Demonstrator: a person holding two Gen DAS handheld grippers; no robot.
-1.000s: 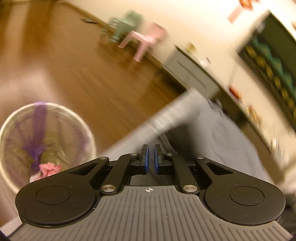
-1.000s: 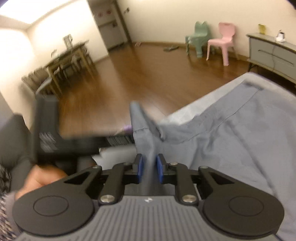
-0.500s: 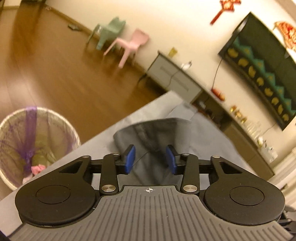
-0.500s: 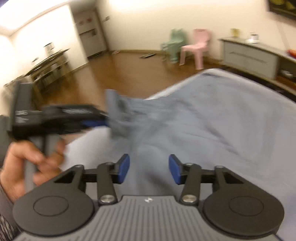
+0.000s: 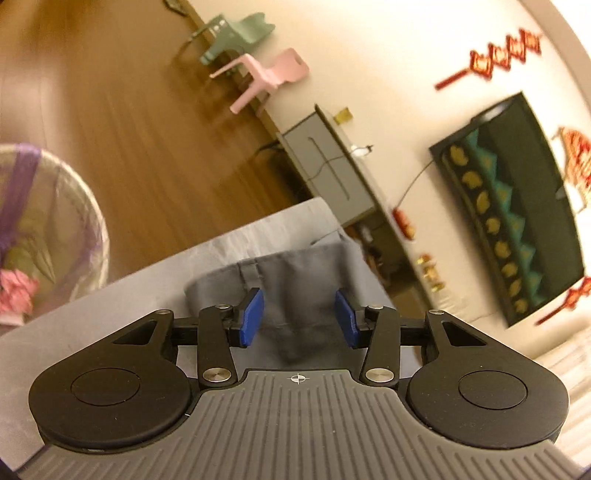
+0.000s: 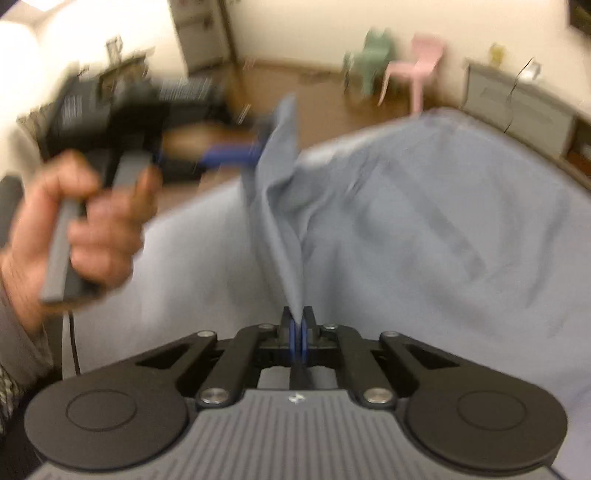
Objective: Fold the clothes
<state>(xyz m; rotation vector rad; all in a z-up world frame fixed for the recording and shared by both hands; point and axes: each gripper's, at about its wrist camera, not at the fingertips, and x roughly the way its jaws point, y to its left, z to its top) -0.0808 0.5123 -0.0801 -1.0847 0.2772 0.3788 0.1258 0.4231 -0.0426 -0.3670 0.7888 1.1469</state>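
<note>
A grey-blue garment [image 6: 424,206] lies spread over a pale covered surface [image 6: 192,266]. My right gripper [image 6: 297,332] is shut on a raised fold of the garment, which stands up in a ridge from the pads. In the left wrist view my left gripper [image 5: 298,320] is open, its blue pads either side of a darker grey folded part of the garment [image 5: 291,273], with nothing between them. The left gripper also shows in the right wrist view [image 6: 229,155], blurred, held in a hand, at the top of the raised fold.
A mesh bin [image 5: 44,236] with a purple liner and pink scraps stands on the wood floor at the left. A green chair [image 5: 236,35], a pink chair [image 5: 269,75] and a grey cabinet [image 5: 328,166] line the wall. A dark TV [image 5: 517,221] hangs at the right.
My left gripper opened from shut and released the cloth. My right gripper opened half a second ago and has now shut on a fold of the garment, lifting it.
</note>
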